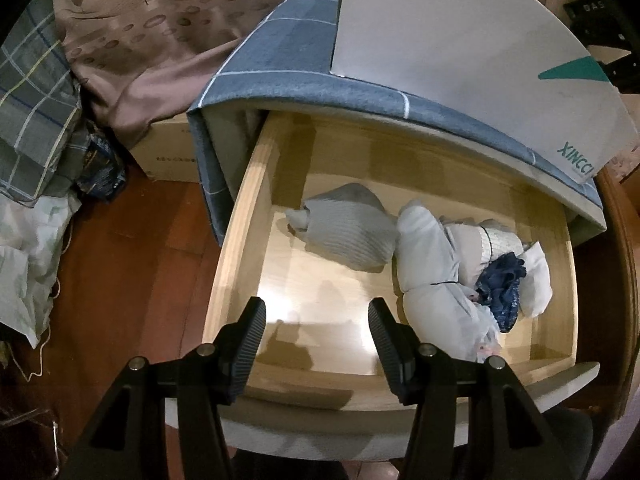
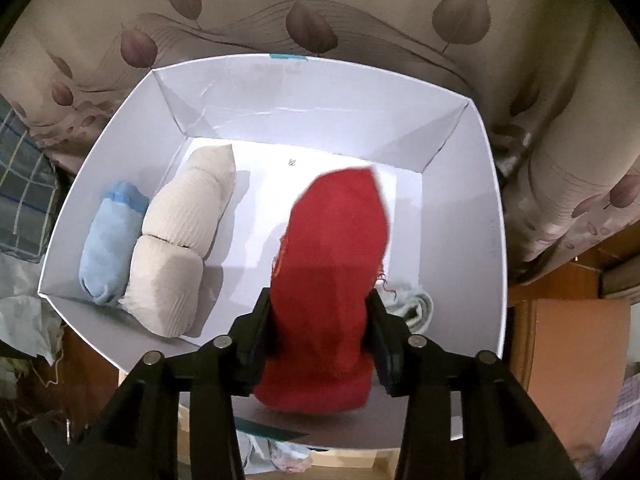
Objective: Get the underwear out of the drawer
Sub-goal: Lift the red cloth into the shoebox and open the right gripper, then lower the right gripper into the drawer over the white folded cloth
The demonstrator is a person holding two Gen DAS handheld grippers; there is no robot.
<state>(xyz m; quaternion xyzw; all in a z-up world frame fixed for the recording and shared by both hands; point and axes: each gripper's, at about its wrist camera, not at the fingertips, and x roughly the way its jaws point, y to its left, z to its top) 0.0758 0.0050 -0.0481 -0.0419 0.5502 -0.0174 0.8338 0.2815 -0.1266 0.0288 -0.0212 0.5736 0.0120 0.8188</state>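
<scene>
In the left wrist view, the wooden drawer (image 1: 248, 216) stands pulled out. It holds a grey ribbed roll (image 1: 352, 232), a white bundle (image 1: 432, 264) and a dark blue piece (image 1: 500, 292). My left gripper (image 1: 317, 306) hangs open above the drawer's front, with nothing between its fingers. In the right wrist view, my right gripper (image 2: 318, 296) points down into a white box (image 2: 120, 128). A red rolled underwear (image 2: 336, 248) fills the gap between its pads. A cream ribbed roll (image 2: 184, 240) and a light blue roll (image 2: 112, 240) lie at the box's left.
The white box (image 1: 460, 60) sits on the cabinet top, which is covered by a blue checked cloth (image 1: 288, 52). A leaf-patterned bedspread (image 2: 320, 12) lies behind it. A pale striped piece (image 2: 416, 308) lies in the box's near right corner. A cardboard carton (image 1: 168, 152) stands on the wooden floor at the left.
</scene>
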